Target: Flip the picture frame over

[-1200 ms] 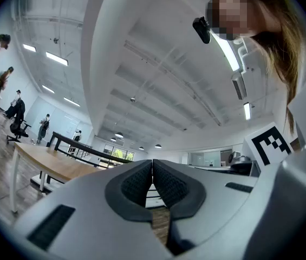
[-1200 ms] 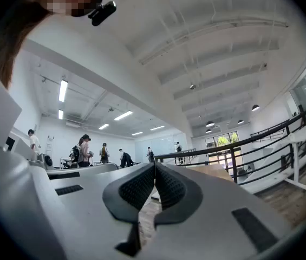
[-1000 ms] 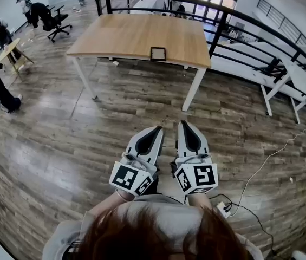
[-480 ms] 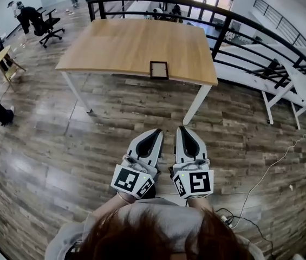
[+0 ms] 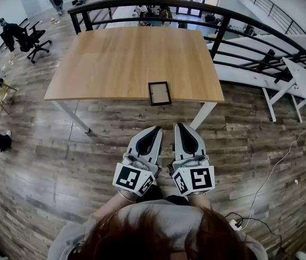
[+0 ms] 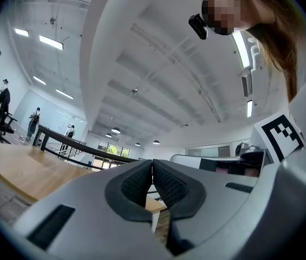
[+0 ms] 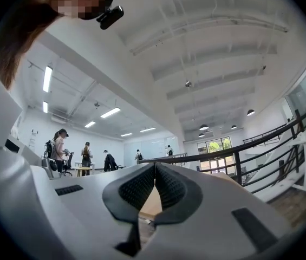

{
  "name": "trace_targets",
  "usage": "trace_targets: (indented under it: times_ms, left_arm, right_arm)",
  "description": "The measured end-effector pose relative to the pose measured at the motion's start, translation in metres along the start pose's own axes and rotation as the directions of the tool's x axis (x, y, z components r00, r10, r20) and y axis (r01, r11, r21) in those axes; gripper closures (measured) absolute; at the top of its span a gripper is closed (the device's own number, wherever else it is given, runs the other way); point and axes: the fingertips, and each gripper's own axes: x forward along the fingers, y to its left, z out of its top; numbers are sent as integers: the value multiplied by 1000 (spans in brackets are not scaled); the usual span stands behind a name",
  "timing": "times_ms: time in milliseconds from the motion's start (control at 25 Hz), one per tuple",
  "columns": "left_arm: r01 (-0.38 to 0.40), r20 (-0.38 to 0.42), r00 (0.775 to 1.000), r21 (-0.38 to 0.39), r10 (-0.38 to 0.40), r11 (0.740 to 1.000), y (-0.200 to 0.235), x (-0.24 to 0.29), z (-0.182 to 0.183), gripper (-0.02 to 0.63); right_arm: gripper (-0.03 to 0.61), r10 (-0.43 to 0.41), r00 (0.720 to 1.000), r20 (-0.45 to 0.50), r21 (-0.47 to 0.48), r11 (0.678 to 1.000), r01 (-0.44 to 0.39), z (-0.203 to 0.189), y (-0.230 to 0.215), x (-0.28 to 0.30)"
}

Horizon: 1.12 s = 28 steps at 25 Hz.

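A small dark picture frame point(image 5: 159, 93) lies flat near the front edge of a wooden table point(image 5: 115, 58) in the head view. My left gripper point(image 5: 156, 129) and right gripper point(image 5: 180, 125) are held side by side in front of the person's chest, short of the table and pointing toward it. Both are shut with nothing between the jaws. In the left gripper view the left gripper point(image 6: 152, 162) shows closed pads, and the right gripper point(image 7: 155, 166) does the same in its own view. The frame shows in neither gripper view.
A black railing point(image 5: 207, 12) runs behind the table. White tables point(image 5: 304, 80) stand at the right. A cable and power strip point(image 5: 238, 223) lie on the wooden floor at lower right. Office chairs point(image 5: 31, 37) and people stand far left.
The table and the frame have drawn nearer and lower in the head view as the person walked toward them. Both grippers stayed shut, side by side.
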Motion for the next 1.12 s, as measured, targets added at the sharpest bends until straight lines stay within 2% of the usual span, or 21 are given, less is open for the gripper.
trace_targets:
  times_ms: [240,560,640,720,760,800,840,960,1120]
  left_arm:
    - [-12,-50,999,-40,10,999,28,22,-18,605]
    - [-77,-12,997,-39,77,996,53,37,-4,606]
    - [-98,-18,995,-51,97,994,60,38,-8,604]
    - [-116,-37,993,-64,114,991,67,37,-19,605]
    - [-126,-49,991,-72,123,989,70,36,-26,604]
    - [-138,-60,989,-79,134,987,73,34,-32,605]
    - [-153,-70,987,-84,148,985,77,32,-38,606]
    - [-219,-98,973,-84,211,972,97,17,-52,606]
    - [-330,-133,938,-66,320,942,130,-10,-63,606]
  right_arm:
    - [565,-6,999,-44,-4,1000,5,-16,-13,34]
    - [565,53,994,-93,4,999,-53,-30,-25,67]
    - [565,48,991,-129,-42,998,-53,-42,-34,78]
    - [563,17,979,-202,-189,980,-56,-67,-45,95]
    - [563,2,969,-249,-287,955,-76,-84,-51,106]
    - [562,-8,954,-298,-388,915,-114,-103,-55,116]
    - [560,-12,938,-347,-482,860,-167,-123,-59,125]
    - [460,-18,886,-463,-684,643,-344,-183,-64,148]
    - [423,-76,834,-546,-795,363,-487,-252,-77,171]
